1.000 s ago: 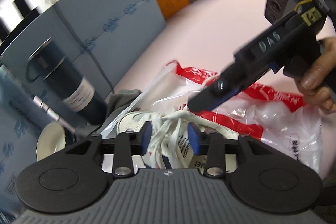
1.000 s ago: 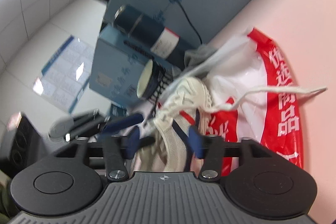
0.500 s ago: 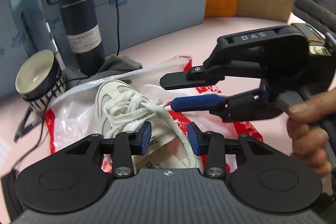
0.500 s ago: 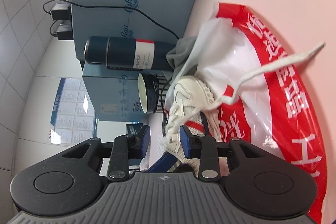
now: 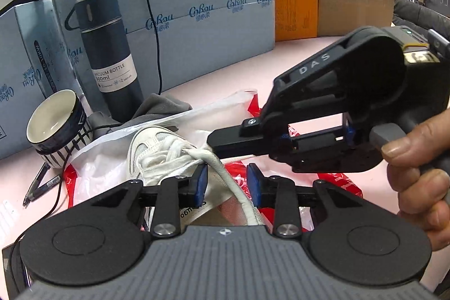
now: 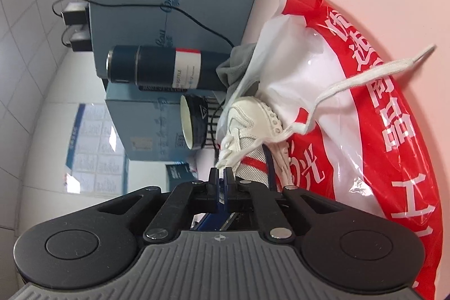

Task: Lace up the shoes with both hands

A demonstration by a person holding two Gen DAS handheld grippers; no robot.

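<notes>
A: The right tongs [image 5: 213, 144] are clamped tight, their tips right at the lace strand [image 5: 194, 156] where it leaves the eyelets. From the side it looks pinched, but I cannot see the lace between the pads. The left tongs [image 5: 227, 183] are closing, with a length of lace running loose between the blue pads [image 5: 201, 182], neither pad pressing on it.

B: And the shoe?

A: The white sneaker [image 6: 247, 128] lies on a red and white plastic bag [image 6: 365, 131] on the pink bench [image 5: 225, 78], toe toward the bottle [image 5: 108, 52] and the striped cup [image 5: 56, 125]. One free lace end [image 6: 393, 66] trails out across the bag.

B: What worries you?

A: The bag is slick, I reckon. Nothing pins the shoe, so a pull on the lace may drag the whole sneaker instead of drawing the lace through. If the left tongs shut off-centre, the flat lace could slip past the pads. The cup sits near, and a sliding shoe could nudge it.
</notes>
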